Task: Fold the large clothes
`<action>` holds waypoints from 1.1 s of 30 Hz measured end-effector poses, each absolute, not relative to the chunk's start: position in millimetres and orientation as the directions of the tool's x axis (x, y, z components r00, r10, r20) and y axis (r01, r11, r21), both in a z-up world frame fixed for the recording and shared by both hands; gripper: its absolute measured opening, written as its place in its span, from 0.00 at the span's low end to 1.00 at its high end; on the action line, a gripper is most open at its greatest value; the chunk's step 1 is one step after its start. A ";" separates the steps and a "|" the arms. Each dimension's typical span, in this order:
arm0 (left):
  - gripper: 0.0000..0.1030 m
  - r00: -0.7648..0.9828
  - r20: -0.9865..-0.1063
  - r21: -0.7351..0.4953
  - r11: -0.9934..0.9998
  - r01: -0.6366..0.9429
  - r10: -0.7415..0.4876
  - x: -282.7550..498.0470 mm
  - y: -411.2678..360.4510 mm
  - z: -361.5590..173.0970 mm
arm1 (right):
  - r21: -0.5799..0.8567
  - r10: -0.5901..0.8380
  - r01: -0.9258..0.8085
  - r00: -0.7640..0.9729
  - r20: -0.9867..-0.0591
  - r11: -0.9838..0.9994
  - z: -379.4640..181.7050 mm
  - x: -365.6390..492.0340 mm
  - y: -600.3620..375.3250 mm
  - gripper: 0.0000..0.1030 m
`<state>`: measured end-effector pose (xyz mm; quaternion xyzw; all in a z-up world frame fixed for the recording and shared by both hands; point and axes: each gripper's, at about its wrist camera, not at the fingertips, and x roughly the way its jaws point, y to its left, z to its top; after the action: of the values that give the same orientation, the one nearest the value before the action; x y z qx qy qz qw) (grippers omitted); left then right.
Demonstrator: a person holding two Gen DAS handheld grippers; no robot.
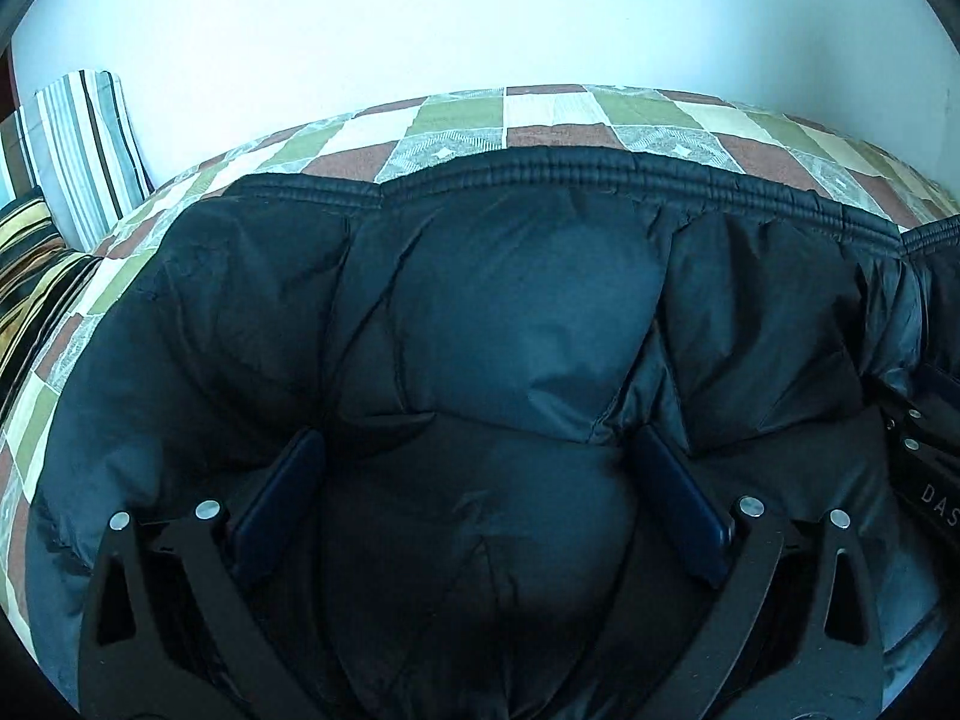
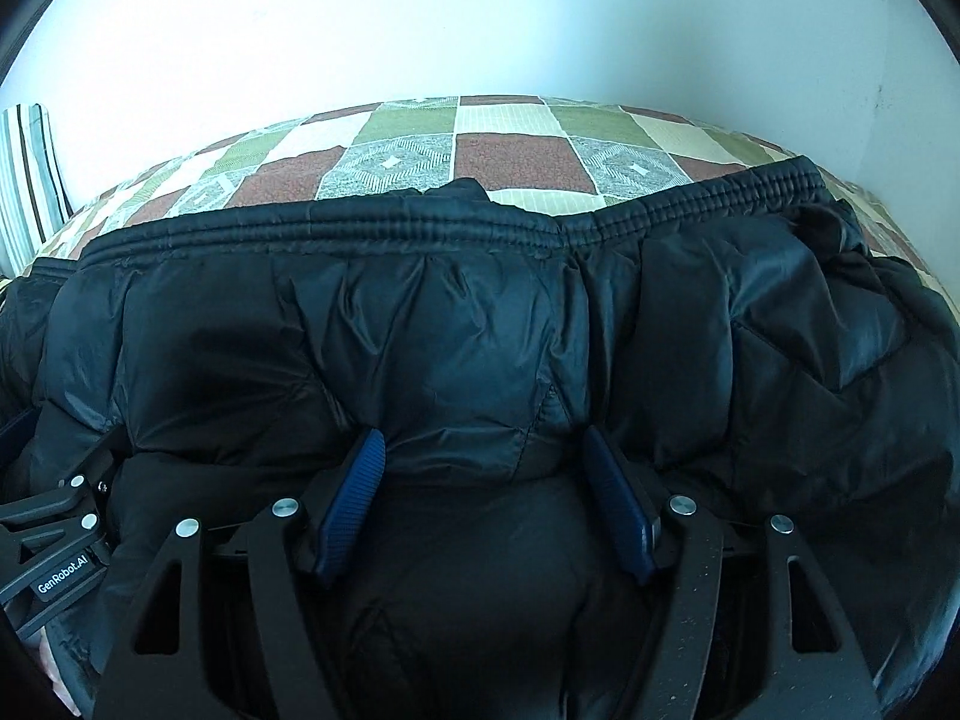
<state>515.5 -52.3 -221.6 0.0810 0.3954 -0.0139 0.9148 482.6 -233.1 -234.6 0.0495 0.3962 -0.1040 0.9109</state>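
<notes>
Black puffer jacket (image 1: 516, 312): lying folded on the patchwork bed (image 1: 540, 138).
Left gripper (image 1: 474, 450): fingers spreading wide, gripping nothing.
Right gripper (image 2: 483, 450): fingers parting, pressing padding.
Risk: springy padding is likely pushing the fold open.

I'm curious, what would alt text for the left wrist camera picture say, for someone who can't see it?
A puffy black quilted jacket lies spread across a bed covered by a checked patchwork blanket of green, brown and cream squares. The left gripper is low over the padding, jaws wide open, gripping nothing. A striped cushion leans against the white wall at left.
</notes>
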 end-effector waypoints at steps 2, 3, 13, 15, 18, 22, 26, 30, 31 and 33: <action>0.98 0.687 -0.726 0.134 0.987 0.089 0.037 515.1 -52.0 -223.1 | 0.006 -0.152 0.229 0.667 -0.730 0.973 -235.2 482.8 -232.5 0.66; 0.98 0.685 -0.728 0.131 0.987 0.089 0.035 515.1 -51.4 -223.6 | 0.006 -0.152 0.229 0.667 -0.730 0.973 -235.5 483.2 -232.3 0.66; 0.98 0.665 -0.747 0.095 0.991 0.093 0.009 520.1 -46.6 -228.7 | -0.004 -0.161 0.233 0.664 -0.730 0.973 -237.9 484.5 -231.0 0.66; 0.98 0.663 -0.749 0.090 0.992 0.093 0.006 520.6 -46.0 -229.4 | -0.005 -0.163 0.233 0.663 -0.731 0.972 -237.9 484.7 -231.0 0.66; 0.98 0.662 -0.750 0.090 0.992 0.091 0.007 520.5 -46.2 -228.9 | -0.006 -0.163 0.232 0.662 -0.731 0.973 -237.6 485.2 -230.7 0.66; 0.98 0.668 -0.744 0.096 0.992 0.084 0.015 518.1 -47.5 -224.7 | -0.008 -0.165 0.233 0.664 -0.729 0.972 -234.8 484.2 -230.4 0.66; 0.98 0.660 -0.751 0.073 0.994 0.081 0.002 514.6 -44.0 -211.0 | -0.013 -0.164 0.228 0.661 -0.732 0.974 -222.6 481.2 -229.8 0.67; 0.98 0.645 -0.763 0.006 0.996 0.088 -0.052 496.2 -21.3 -190.0 | 0.029 -0.116 0.203 0.666 -0.737 0.979 -198.7 463.4 -235.4 0.74; 0.98 0.657 -0.753 0.002 0.997 0.073 -0.047 487.4 -11.9 -183.2 | 0.037 -0.111 0.200 0.676 -0.728 0.979 -190.5 454.4 -238.7 0.75; 0.98 0.691 -0.722 -0.014 0.999 0.049 -0.044 463.4 12.9 -167.7 | 0.052 -0.104 0.199 0.697 -0.710 0.979 -177.3 437.3 -248.5 0.76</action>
<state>463.4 12.9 -167.7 0.0033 0.3925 -0.0251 0.9194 437.3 -248.5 -177.3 0.0622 0.3806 -0.0825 0.9189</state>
